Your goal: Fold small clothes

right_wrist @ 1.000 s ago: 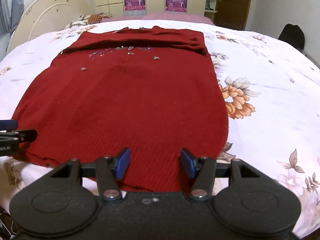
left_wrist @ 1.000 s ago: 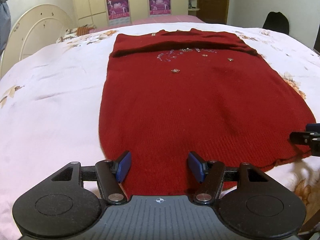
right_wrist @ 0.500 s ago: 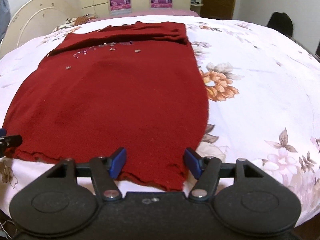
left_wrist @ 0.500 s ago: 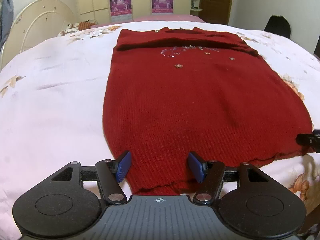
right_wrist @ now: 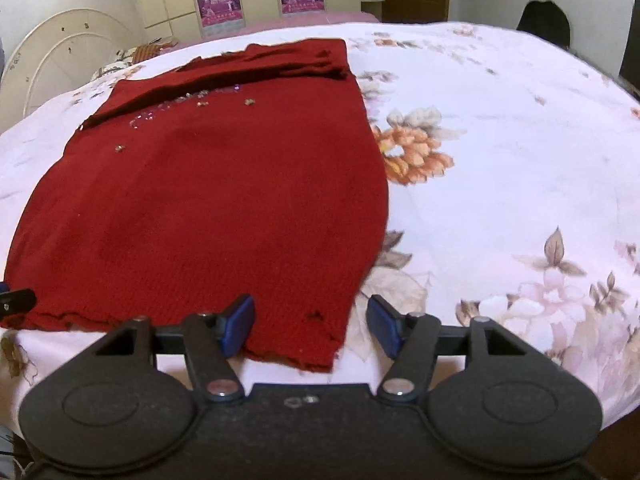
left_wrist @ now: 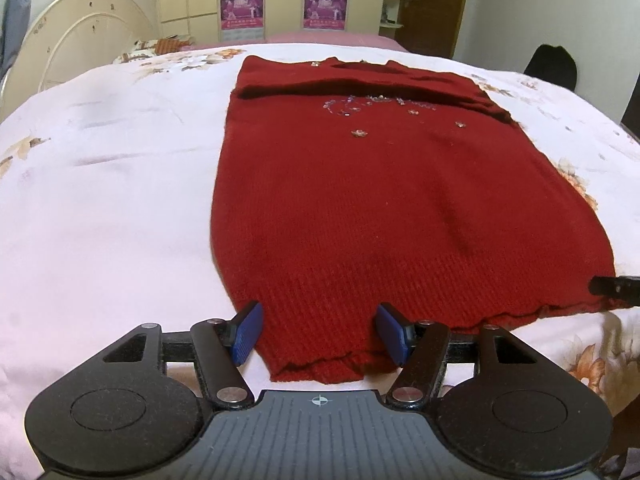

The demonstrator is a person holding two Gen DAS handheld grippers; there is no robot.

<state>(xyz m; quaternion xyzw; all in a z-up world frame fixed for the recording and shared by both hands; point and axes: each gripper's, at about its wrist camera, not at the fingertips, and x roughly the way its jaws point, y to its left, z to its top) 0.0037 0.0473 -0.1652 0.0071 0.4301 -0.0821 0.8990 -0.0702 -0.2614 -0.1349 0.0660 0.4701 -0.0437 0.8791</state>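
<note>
A dark red knit sweater [left_wrist: 384, 208] with small beads near the chest lies flat on the bed, sleeves folded across the top, hem toward me. It also shows in the right wrist view [right_wrist: 224, 200]. My left gripper [left_wrist: 320, 332] is open, its blue pads either side of the hem's left corner. My right gripper [right_wrist: 308, 330] is open, with the hem's right corner between its pads. Neither grips the cloth. The right gripper's tip shows at the right edge of the left wrist view [left_wrist: 616, 288].
The bed has a white sheet with a flower print [right_wrist: 500, 160]. A cream round headboard [left_wrist: 80, 52] stands at the back left. Cupboards with pink posters [left_wrist: 280, 4] line the far wall. A dark chair [left_wrist: 554, 66] stands at the back right.
Both grippers have drawn back toward the near bed edge and outward. The left one now frames the hem's left corner and the right one its right corner. Both stayed open.
</note>
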